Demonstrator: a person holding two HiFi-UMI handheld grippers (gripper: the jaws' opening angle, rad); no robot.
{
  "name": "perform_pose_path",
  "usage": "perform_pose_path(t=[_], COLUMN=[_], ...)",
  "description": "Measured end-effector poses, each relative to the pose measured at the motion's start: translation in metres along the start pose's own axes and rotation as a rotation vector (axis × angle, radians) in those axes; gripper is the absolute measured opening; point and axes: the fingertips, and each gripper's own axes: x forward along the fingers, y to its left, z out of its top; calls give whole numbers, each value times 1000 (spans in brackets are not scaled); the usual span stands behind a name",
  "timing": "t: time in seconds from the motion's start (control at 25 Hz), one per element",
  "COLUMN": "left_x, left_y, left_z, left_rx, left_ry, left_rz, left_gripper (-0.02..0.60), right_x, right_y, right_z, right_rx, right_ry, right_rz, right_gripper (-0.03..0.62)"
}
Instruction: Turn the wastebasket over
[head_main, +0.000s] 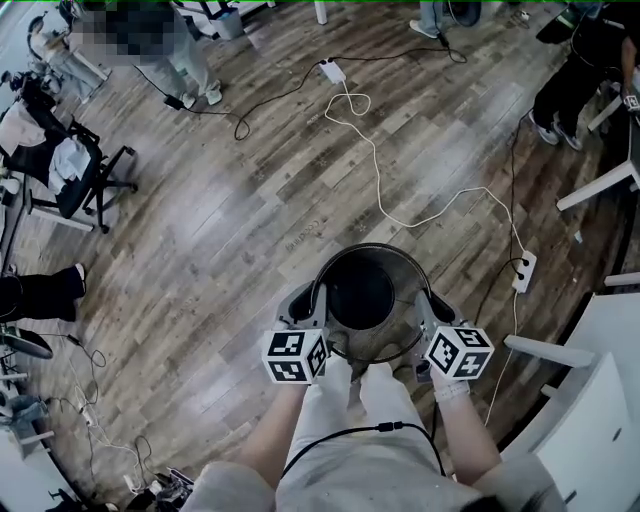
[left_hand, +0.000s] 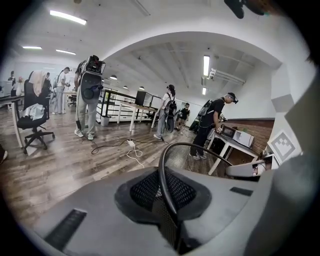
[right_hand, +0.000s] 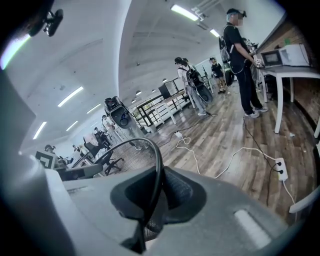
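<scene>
**Wastebasket pinched at the rim, mouth up, not yet turned**

- Nearest: the left tongs (head_main: 316, 300) and right tongs (head_main: 428, 304) are each clamped on the thin wire rim (left_hand: 169, 165), on opposite sides. The mesh wastebasket (head_main: 360, 292) hangs between them in front of the person's legs (head_main: 345, 385) and looks clear of the floor (head_main: 250, 220).
- Risk: there are only two narrow pinch points on round wire. As the basket rolls over, the rim may twist in the pads and slip, or the body may swing into the legs. If the hands turn unevenly, the mesh could rack and one grip could pop off.
- Right side: the edge of a white surface (head_main: 600, 400) is near the right tongs, so room is tight there.
- Ahead: there is bare floor, then a white cable (head_main: 375, 170) and power strip (head_main: 525, 272), which could snag a basket set down there.
- Far: an office chair (head_main: 80, 165) stands to the left and people (head_main: 585, 75) are well apart.
</scene>
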Motion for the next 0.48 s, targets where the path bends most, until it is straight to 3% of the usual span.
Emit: perform_pose_path(t=[0.48], left_x=[-33], left_y=[-9], left_z=[42], left_rx=[21], left_ry=[2], left_rz=[-27], left_gripper=[25], right_x=[-33], right_y=[36], right_z=[28], right_rx=[13], right_ry=[-26], right_rz=[-8], right_gripper=[25])
